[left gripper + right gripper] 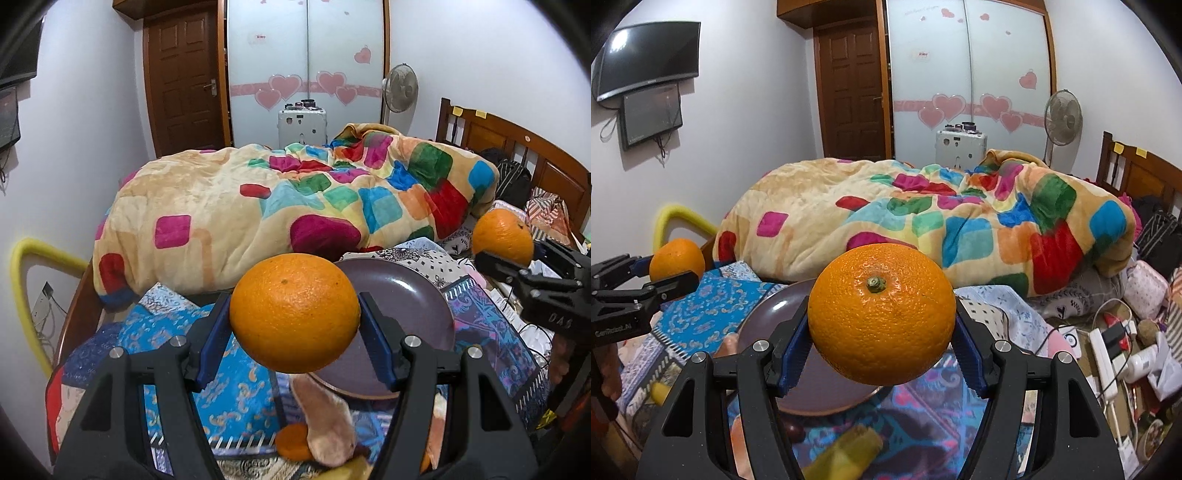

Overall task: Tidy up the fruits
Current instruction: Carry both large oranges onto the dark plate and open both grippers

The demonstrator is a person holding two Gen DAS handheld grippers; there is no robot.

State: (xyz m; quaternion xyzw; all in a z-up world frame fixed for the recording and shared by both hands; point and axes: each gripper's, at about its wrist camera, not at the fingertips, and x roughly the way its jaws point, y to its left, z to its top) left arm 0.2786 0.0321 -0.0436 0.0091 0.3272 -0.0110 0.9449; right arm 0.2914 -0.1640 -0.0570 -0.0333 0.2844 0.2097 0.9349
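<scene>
Left gripper (295,314) clamped on orange (294,312), blue pads pressing both sides, fruit held in air above near edge of dark purple plate (406,291). Right gripper (881,319) likewise clamped on second orange (881,314), stem end facing camera, above same plate. Plate sits on patterned blue cloth (166,325) on bed. Multicoloured quilt (258,206) heaped behind. Below jaws, blurred fruit pieces on cloth, kind unclear. Wooden door (853,92), standing fan (1063,118) at back wall.

bed (79,306) | on it: patchwork quilt (295,206), purple plate (406,295), blue patterned cloth (236,387)
</scene>
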